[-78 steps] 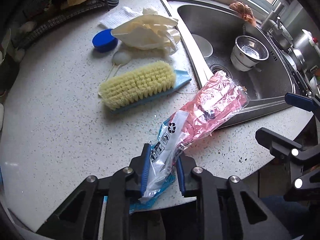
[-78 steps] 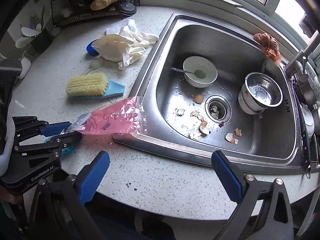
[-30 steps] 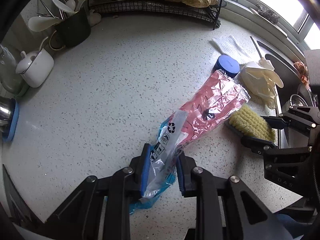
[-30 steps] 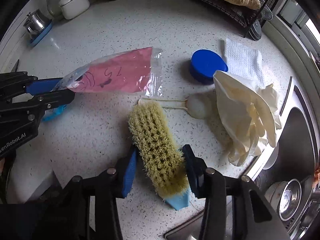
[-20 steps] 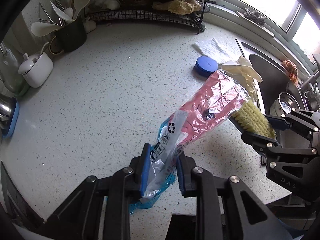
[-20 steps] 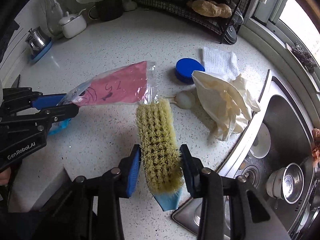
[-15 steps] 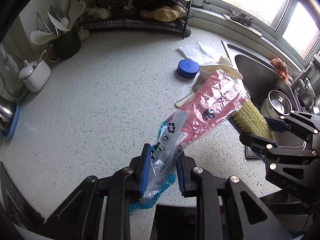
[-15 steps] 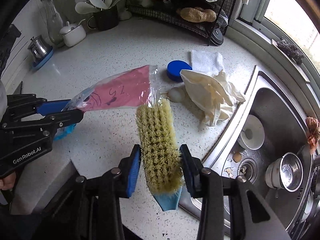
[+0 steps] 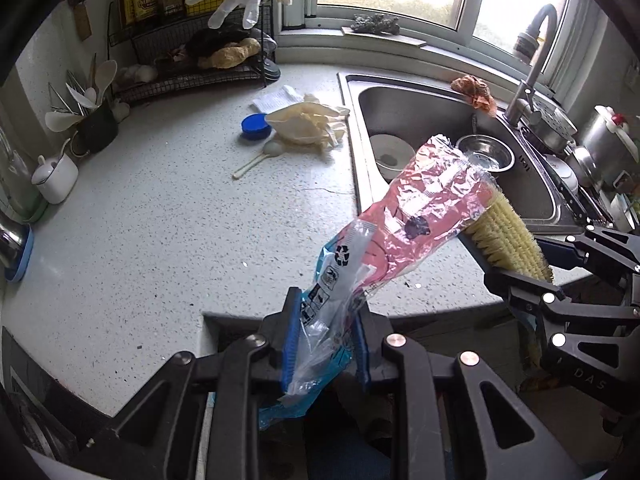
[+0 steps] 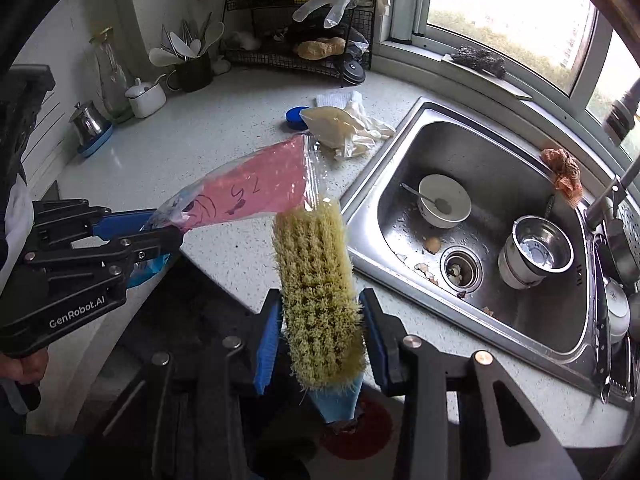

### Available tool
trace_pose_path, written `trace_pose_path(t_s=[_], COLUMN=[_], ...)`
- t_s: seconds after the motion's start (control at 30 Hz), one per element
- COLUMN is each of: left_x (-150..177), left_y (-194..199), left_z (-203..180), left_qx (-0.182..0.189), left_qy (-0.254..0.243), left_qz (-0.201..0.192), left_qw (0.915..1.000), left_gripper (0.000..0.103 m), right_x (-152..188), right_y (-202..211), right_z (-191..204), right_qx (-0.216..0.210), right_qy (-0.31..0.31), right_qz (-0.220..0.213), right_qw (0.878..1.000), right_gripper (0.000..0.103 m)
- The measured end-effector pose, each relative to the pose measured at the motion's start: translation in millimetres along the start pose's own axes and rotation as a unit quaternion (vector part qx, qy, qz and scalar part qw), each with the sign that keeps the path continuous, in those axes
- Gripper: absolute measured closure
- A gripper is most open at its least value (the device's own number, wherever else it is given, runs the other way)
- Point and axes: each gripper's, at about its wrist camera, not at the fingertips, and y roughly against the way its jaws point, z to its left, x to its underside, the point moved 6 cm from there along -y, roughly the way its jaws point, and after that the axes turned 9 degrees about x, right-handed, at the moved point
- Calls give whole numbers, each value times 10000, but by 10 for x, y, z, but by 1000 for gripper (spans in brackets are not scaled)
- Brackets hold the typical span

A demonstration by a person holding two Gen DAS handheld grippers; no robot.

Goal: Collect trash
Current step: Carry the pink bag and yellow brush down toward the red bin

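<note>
Left tool [image 9: 327, 340] pinches crinkly plastic wrapper [image 9: 420, 216]; right tool [image 10: 320, 340] clamps bristly scrub brush [image 10: 316, 292].

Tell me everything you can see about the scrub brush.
The scrub brush is oblong, with dense pale yellow bristles on a light blue, plastic-looking back whose pointed end pokes out below. It is held off the counter, clamped between the blue pads of the right claw, bristles facing the camera. Its far end appears to touch the pink plastic bag.
</note>
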Motion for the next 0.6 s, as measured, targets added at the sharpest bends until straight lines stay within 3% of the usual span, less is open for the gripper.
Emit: trace_pose_path(t_s=[0.3, 0.6], left_x=[442, 861], left_y=[-192, -763], left_z=[-1098, -1923], left_qx=[509, 1075], left_qy=[-921, -1743], left_qz=[396, 1220], left_qw=[9937, 9712], left_gripper=[81, 81], right_x=[901, 1655], right_y=[202, 146], right_z=[-495, -914], right_qx=[369, 801], right_qy=[-1025, -2051], right_qz=[354, 968], right_qw=[9934, 9706], right_gripper=[66, 66])
